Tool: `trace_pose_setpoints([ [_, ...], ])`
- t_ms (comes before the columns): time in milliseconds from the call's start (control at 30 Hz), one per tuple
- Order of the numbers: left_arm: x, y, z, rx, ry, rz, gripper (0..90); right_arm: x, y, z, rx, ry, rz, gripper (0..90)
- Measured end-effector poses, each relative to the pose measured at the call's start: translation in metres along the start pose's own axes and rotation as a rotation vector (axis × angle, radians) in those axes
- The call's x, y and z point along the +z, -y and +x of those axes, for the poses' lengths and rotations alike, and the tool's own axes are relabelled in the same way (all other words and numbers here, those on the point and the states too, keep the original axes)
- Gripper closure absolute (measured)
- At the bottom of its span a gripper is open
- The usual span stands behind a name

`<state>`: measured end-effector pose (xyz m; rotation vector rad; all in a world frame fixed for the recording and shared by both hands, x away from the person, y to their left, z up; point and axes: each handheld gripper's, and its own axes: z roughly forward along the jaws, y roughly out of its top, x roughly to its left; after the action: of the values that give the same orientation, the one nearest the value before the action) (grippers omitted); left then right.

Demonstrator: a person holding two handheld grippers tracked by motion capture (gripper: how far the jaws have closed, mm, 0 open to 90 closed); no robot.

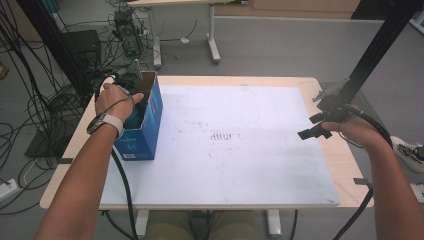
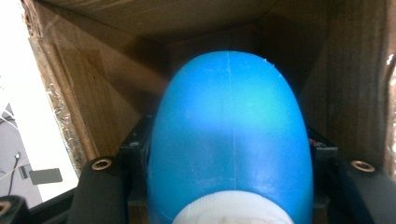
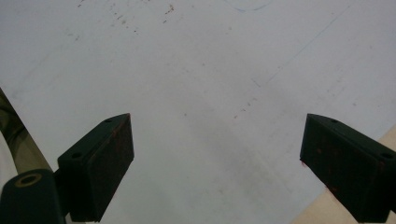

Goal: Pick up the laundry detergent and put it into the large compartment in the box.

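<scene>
At upper left, the left tool (image 1: 134,95) pinches a blue bottle (image 2: 229,140) inside the cardboard box (image 1: 150,117); release or lift-out likely follows. The right tool (image 1: 314,127) hovers spread over the bench (image 1: 240,165).

The bottle (image 2: 229,135) is a smooth, rounded blue plastic container with a faint moulding seam running lengthwise down its middle. A white ribbed cap closes its near end, at the lower edge of the left gripper view. Its domed far end points deeper into the box. The box (image 1: 148,120) is an open-topped cardboard carton, blue with white print on the outside and plain brown inside, with tape along one inner edge. It stands upright at the left side of the white board, near the table's far left corner. The bottle lies within its brown walls.
</scene>
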<state>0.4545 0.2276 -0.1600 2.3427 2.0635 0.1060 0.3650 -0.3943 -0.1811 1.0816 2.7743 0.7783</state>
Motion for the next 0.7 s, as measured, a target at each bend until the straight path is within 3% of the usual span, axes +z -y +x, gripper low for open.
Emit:
trace_pose_setpoints([
  [700,0.0004,-0.0004,0.0003,-0.002,0.001,0.0,37.9,-0.001,0.0026,-0.0006,0.003,0.001,-0.001,9.8],
])
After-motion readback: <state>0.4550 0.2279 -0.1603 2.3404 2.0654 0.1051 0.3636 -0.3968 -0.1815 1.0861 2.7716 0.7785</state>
